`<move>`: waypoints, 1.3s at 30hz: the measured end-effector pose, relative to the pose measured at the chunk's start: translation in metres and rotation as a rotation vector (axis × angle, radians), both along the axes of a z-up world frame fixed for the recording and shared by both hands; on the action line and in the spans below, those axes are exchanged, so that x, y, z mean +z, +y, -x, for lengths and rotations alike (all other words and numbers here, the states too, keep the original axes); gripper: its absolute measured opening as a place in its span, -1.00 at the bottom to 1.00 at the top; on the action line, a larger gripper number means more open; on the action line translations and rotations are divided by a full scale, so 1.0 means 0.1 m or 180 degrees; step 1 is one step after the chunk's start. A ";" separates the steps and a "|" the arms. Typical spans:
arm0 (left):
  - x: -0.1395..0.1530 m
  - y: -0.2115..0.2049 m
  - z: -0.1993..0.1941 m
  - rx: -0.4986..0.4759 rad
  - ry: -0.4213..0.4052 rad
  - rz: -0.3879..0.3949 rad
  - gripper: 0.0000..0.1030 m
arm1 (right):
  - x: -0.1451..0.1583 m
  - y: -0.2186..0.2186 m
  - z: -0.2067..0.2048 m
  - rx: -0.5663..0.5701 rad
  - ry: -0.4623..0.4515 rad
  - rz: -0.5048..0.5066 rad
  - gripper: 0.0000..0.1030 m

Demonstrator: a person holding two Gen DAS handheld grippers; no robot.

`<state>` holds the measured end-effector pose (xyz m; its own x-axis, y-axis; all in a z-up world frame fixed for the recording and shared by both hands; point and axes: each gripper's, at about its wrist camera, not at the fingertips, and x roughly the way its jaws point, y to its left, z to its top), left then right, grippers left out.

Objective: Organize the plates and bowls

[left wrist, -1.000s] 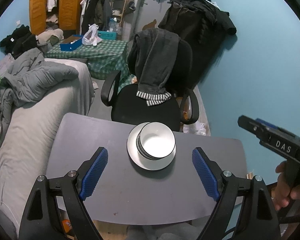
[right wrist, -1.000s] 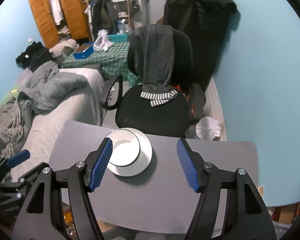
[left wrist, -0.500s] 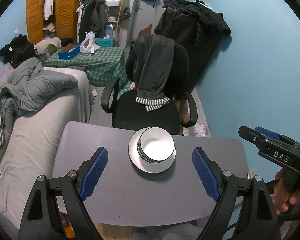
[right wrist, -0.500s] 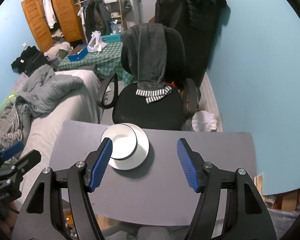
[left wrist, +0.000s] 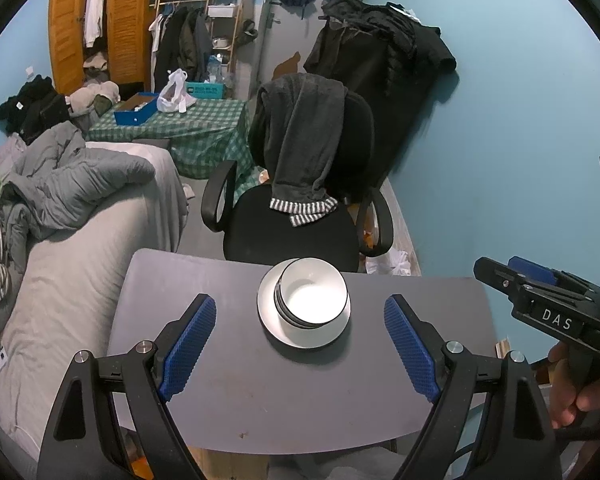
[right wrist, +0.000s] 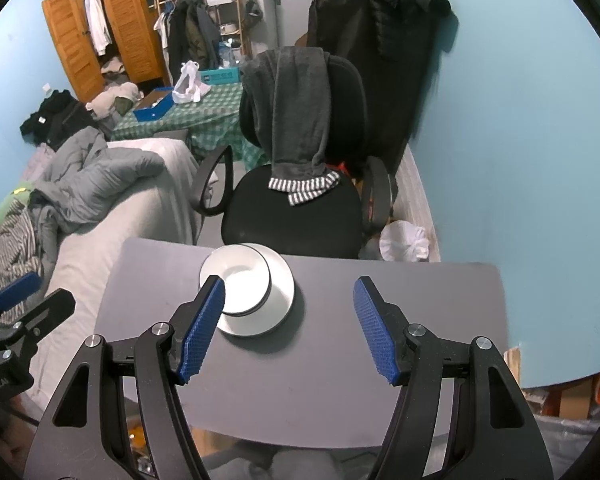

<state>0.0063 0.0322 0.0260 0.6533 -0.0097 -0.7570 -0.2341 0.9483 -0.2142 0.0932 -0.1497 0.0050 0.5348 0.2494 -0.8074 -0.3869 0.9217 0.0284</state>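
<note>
My left gripper (left wrist: 300, 344) hangs over the near side of the table (left wrist: 204, 280), pads apart and holding nothing. Ahead of it, toward the far edge, the bowls (left wrist: 312, 298) sit nested on the plate (left wrist: 300, 340), already one stack, so I judge the sorting nearly done or just starting. My right gripper (right wrist: 288, 324) is also spread and empty, the stack just beyond its left pad. Next I'd need to bring one gripper down around a rim
</note>
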 end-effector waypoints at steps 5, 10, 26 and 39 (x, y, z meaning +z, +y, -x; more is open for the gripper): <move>-0.01 0.00 0.01 -0.0007 0.0012 -0.0014 0.69 | 0.00 -0.01 0.00 0.0006 -0.0004 0.0004 0.28; -0.02 -0.01 0.01 -0.0015 0.0018 -0.0046 0.70 | -0.03 -0.01 0.02 0.0015 -0.0002 0.0012 0.28; -0.05 0.09 0.07 -0.0035 0.0104 0.0115 0.70 | -0.05 0.07 0.05 0.0079 -0.0017 0.0002 0.28; 0.00 0.13 0.06 0.0000 0.0126 0.0041 0.69 | -0.03 0.08 0.05 0.0098 -0.0009 0.0015 0.28</move>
<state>0.0002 0.0448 0.0257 0.6229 -0.0197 -0.7820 -0.2426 0.9455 -0.2171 0.0884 -0.1415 0.0016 0.5292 0.2618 -0.8071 -0.4151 0.9095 0.0229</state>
